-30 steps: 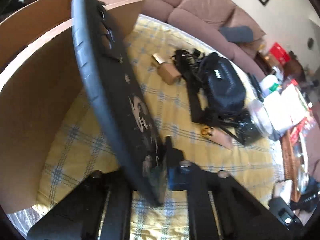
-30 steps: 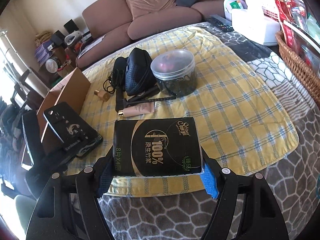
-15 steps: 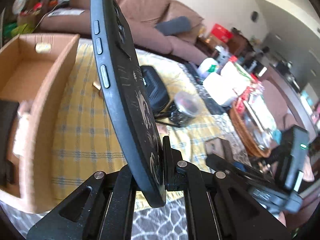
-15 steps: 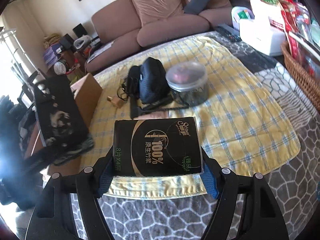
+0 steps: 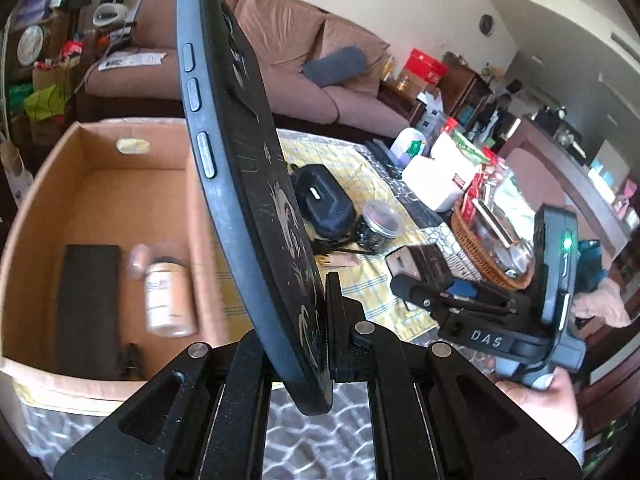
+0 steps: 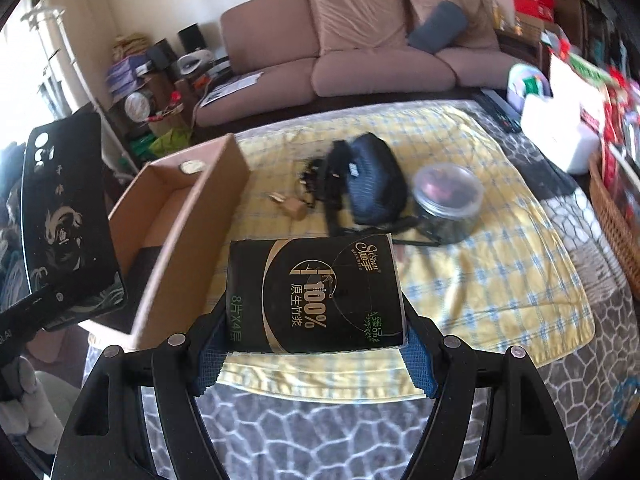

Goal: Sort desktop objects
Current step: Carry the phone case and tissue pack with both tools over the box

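Left gripper (image 5: 316, 344) clenched on a black phone case (image 5: 248, 184), gripped at its lower end; case stands nearly upright, running from bottom centre of the left wrist view up to the top edge. Right gripper (image 6: 312, 344) clenched on a black tissue pack (image 6: 314, 292), pack lying flat between the blue-padded fingers (image 6: 418, 364), lower centre of the right wrist view.

Cardboard box (image 5: 100, 148) fills the left half of the left wrist view. Already inside it: a flat dark slab (image 5: 86, 308), a pale bottle (image 5: 164, 300) lying on its side, some small dark item near the bottom wall, too blurred to name. Judged as sorted.

Both held items are in the air, neither yet in the box. In the right wrist view the phone case sits at the left edge, left of the box; the tissue pack hangs just right of the box's near wall.

On the yellow checked cloth (image 6: 500, 264), centre of the right wrist view: black pouch (image 6: 376, 192) with tangled black cables (image 6: 320, 176) touching its left side, clear-lidded jar (image 6: 448, 200) just right of the pouch, small tan wooden block (image 6: 294, 209) between box and cables. A pinkish tube shows in the left wrist view near the jar, mostly hidden.

Estimate: under halfway. Two items in transit, at least five left on the cloth.
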A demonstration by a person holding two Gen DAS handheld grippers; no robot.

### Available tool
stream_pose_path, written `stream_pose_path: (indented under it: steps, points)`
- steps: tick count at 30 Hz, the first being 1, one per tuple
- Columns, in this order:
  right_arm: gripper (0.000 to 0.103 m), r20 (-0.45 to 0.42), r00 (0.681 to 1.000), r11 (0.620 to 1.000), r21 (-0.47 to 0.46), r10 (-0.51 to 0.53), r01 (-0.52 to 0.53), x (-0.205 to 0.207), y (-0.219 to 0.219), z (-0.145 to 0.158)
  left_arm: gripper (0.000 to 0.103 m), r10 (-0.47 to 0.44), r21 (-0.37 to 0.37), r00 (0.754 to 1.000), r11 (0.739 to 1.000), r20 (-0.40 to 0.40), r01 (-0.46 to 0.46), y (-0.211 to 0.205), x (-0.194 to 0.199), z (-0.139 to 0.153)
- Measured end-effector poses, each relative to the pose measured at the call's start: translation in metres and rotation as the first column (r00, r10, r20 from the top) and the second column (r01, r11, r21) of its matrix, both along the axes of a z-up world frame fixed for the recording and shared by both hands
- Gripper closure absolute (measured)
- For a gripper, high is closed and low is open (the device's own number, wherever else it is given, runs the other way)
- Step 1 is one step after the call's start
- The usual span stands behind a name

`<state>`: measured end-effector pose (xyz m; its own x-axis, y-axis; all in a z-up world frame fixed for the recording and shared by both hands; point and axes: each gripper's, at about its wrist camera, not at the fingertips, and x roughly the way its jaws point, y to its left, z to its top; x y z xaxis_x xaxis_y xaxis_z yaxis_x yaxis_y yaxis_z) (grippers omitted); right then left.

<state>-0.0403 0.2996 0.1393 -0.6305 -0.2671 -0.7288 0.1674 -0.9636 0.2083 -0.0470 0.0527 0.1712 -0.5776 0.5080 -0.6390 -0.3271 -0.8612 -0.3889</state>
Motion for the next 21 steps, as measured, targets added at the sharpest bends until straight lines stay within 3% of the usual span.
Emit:
stream_pose_path:
  steps: [9,15,21]
  points:
    - [0.028,-0.026,0.995,0.995,0.036,0.094,-0.093,0.005,-0.083,0.028,0.097,0.056,-0.041,0.998,0.998,0.005,-0.056,-0.086,0.005,0.005]
    - [0.028,-0.004,0.988,0.987,0.035,0.156,-0.156,-0.003,-0.143,0.026,0.097,0.058,-0.109,0.998,0.993,0.034,-0.054,-0.132,-0.003,-0.003]
    - [0.028,0.030,0.977,0.976,0.036,0.212,-0.214,-0.014,-0.193,0.011,0.097,0.044,-0.183,0.995,0.983,0.091,-0.026,-0.150,-0.019,-0.030]
